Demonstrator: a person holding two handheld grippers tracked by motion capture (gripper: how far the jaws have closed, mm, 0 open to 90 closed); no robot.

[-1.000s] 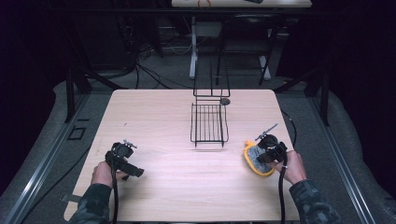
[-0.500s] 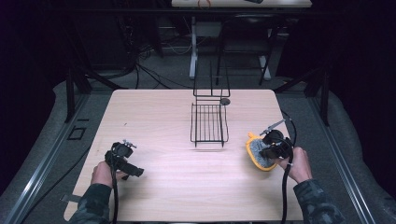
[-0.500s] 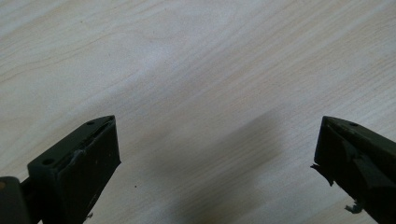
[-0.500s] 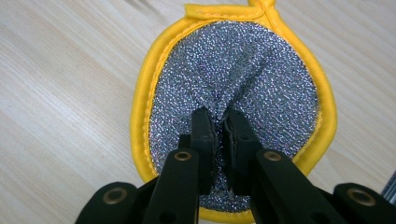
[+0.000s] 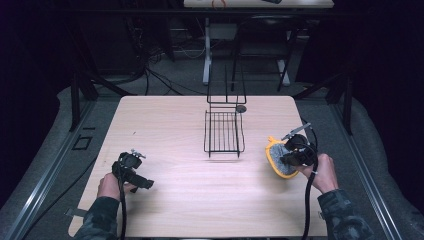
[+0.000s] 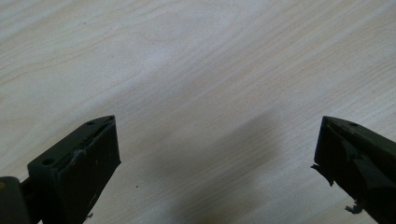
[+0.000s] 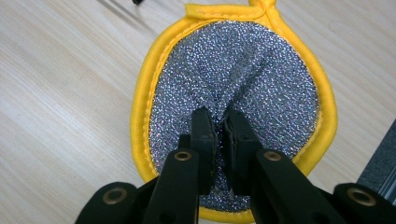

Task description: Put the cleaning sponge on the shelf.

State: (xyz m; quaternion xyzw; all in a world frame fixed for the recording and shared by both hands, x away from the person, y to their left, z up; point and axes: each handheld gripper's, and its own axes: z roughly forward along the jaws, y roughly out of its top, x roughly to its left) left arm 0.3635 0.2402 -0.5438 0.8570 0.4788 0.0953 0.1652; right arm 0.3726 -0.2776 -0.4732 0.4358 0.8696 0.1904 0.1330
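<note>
I see the right gripper (image 7: 218, 122) clenched on a pinched fold of the silver scouring pad (image 7: 233, 88) with yellow trim, which lies on the table (image 5: 175, 125) near its right edge, to the right of the black wire rack (image 5: 223, 131). The left gripper (image 6: 217, 154) rests released, jaws wide apart, over bare wood at the table's front left.

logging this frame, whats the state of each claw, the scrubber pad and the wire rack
left claw: open, nothing between its jaws, over bare table
right claw: shut on the scrubber pad, pinching its silver face
scrubber pad: lying flat on the table, puckered at the pinch
wire rack: standing on the table, empty
</note>
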